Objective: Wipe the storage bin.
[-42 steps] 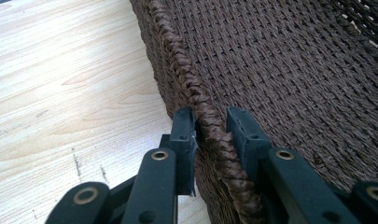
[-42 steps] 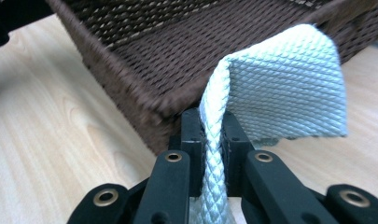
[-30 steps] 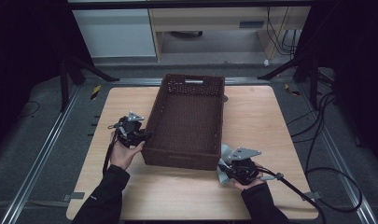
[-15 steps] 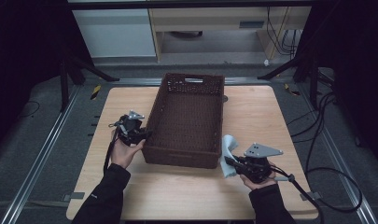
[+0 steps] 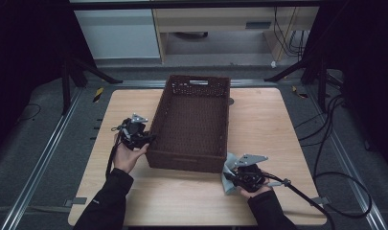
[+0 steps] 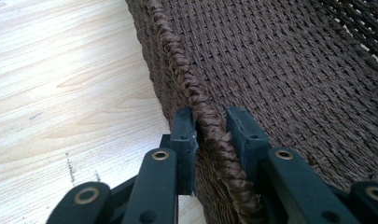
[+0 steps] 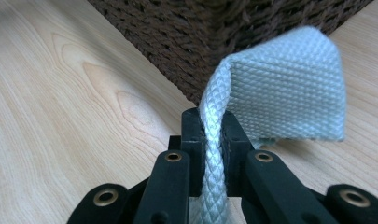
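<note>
A dark brown woven basket (image 5: 199,80) stands in the middle of the wooden table (image 5: 263,120). My left gripper (image 5: 146,139) is at its near left wall. In the left gripper view its jaws (image 6: 212,128) clamp the braided rim (image 6: 177,65), one pad outside and one inside. My right gripper (image 5: 228,175) sits at the basket's near right corner, low over the table. It is shut on a pale blue woven cloth (image 7: 284,88), which folds up between the jaws (image 7: 211,126) and flops to the right, just in front of the basket's corner (image 7: 200,32). The cloth (image 5: 226,184) partly rests on the table.
Cables (image 5: 325,191) trail from the right gripper off the table's right side. Metal rails (image 5: 48,158) run along the table's left. Pale cabinets (image 5: 119,33) stand beyond the far edge. The basket's inside holds nothing that I can see.
The right hand shifted a little to the right with the cloth, then came back toward the near edge. The left hand stayed on the basket's rim.
</note>
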`<state>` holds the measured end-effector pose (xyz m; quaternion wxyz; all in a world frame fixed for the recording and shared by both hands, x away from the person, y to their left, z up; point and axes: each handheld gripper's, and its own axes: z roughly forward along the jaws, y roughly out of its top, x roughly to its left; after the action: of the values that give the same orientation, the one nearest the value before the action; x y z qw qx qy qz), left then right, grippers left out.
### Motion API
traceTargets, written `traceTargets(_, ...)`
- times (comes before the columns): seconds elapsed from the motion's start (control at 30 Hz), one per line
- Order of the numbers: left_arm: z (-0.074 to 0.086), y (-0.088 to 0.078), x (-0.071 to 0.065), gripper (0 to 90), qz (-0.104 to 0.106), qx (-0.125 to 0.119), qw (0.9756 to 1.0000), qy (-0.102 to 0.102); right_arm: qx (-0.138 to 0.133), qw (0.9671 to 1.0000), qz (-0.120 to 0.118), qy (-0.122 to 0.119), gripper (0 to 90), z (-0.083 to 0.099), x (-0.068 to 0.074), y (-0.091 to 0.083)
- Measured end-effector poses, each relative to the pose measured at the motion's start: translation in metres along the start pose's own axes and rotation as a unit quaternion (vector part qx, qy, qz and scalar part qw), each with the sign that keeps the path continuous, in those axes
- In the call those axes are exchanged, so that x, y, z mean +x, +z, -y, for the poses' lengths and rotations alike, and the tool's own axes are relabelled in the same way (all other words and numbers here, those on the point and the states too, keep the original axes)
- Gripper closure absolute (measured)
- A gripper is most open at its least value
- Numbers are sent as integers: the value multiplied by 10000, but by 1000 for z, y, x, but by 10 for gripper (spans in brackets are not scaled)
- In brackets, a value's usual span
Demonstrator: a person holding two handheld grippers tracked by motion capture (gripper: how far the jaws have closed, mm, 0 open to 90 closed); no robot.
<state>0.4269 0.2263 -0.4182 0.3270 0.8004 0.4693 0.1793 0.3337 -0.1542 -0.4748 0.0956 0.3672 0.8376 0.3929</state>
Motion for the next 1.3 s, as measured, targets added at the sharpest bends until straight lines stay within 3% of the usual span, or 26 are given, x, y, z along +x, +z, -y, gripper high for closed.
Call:
traceTargets(0.07,0,0,0,725,11,-1,10000,-7,-185,9998,14,14,836,-3,0,-9)
traceTargets(0.2,0,0,0,723,1,-2,10000,-3,-928,9955,-25,174,837,-14,-3,-38)
traceTargets(0.3,0,0,0,720,-5,23,10000,8,-1027,9947,81,-21,837,-21,2,-47)
traceTargets(0.53,1,0,0,721,-11,17,10000,-3,-623,9980,92,22,837,-13,8,-31)
traceTargets(0.67,1,0,0,721,-4,1,10000,-28,-179,9998,95,88,837,3,8,-17)
traceTargets(0.83,1,0,0,720,2,15,10000,-17,126,9998,74,132,837,9,5,-1)
traceTargets(0.97,1,0,0,720,11,13,10000,-23,93,9997,122,168,837,9,1,-3)
traceTargets(1.07,1,0,0,720,12,16,10000,-20,-119,9992,268,274,837,8,-6,-13)
traceTargets(1.2,0,0,0,721,4,13,10000,-6,-361,9965,587,479,837,7,-26,-28)
traceTargets(1.3,0,0,1,722,48,16,10000,-44,-356,9941,864,543,836,8,-43,-37)
